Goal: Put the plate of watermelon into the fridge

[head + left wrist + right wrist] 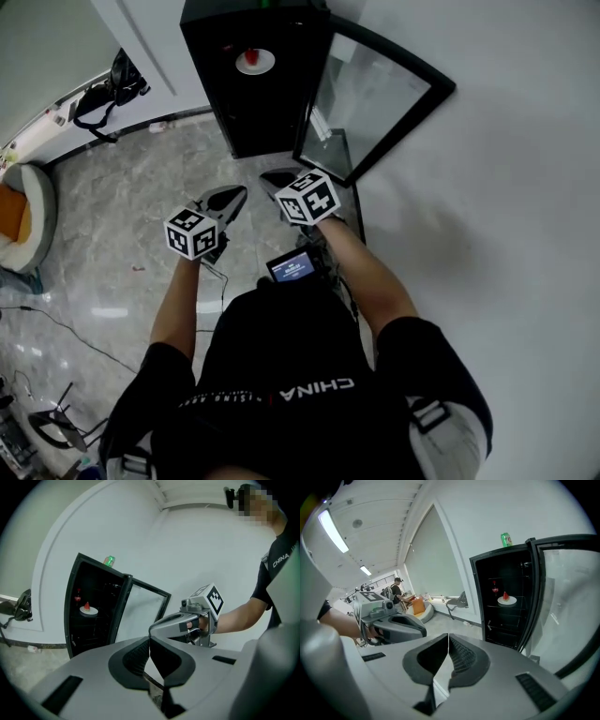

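Note:
The white plate of watermelon (255,60) sits on a shelf inside the black fridge (225,103), whose glass door (375,94) stands open to the right. Both gripper views show the plate (88,610) (506,600) in the dark interior. My left gripper (234,195) and right gripper (273,176) hover side by side over the floor, a stretch short of the fridge front. Each has its jaws together with nothing between them. In the left gripper view my left gripper (149,641) is shut; the right gripper (448,637) is likewise shut in its own view.
A green can (506,539) stands on top of the fridge. A white wall runs along the right. On the marble floor at left lie a black bag (108,94), a round seat with an orange cushion (23,216) and cables (56,323).

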Demonstrator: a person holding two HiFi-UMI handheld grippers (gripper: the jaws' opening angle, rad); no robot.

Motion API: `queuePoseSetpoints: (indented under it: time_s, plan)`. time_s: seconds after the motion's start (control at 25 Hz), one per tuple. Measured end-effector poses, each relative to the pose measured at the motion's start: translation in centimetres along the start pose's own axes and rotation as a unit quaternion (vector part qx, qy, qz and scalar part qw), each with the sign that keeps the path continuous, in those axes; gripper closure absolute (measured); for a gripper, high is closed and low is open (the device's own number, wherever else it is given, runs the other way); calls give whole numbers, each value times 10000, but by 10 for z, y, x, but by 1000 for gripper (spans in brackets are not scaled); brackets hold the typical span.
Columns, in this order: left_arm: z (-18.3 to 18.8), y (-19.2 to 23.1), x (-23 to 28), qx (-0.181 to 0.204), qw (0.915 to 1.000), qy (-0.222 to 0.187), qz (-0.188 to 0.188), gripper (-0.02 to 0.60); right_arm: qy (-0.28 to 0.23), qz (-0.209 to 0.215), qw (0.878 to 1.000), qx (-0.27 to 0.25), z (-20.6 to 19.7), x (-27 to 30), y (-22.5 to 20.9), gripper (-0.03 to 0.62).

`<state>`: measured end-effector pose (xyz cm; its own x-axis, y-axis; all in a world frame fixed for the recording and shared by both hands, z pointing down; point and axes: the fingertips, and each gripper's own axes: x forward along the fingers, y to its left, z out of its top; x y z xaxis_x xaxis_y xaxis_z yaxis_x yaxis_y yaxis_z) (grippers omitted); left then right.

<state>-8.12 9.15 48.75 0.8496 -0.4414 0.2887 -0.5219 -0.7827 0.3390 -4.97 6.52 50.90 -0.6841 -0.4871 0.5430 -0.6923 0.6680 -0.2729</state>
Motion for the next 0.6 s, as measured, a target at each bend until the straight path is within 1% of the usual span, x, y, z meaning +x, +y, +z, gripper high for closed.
queuePoseSetpoints:
  time_s: [0.12, 0.28, 0.44, 0.52, 0.6]
  plan:
    - [-19, 0, 5, -37, 10000, 31, -47, 568, 189, -16, 9998, -54, -20, 9, 1, 577]
    - [-29, -19, 22, -203, 9998, -24, -80, 569, 293, 43, 9995, -137, -40, -2, -5, 577]
    - [-25, -35, 33, -414, 9991, -51, 79, 569, 206, 51, 9997, -111, -39, -26, -12, 577]
    - [-21, -43, 41, -379, 9990, -58, 211, 568, 116, 54, 9999, -35, -38, -41, -19, 577]
    - [-17, -41, 55, -329, 9986, -24, 412, 569, 76, -27, 10000, 3, -40, -48, -34, 577]
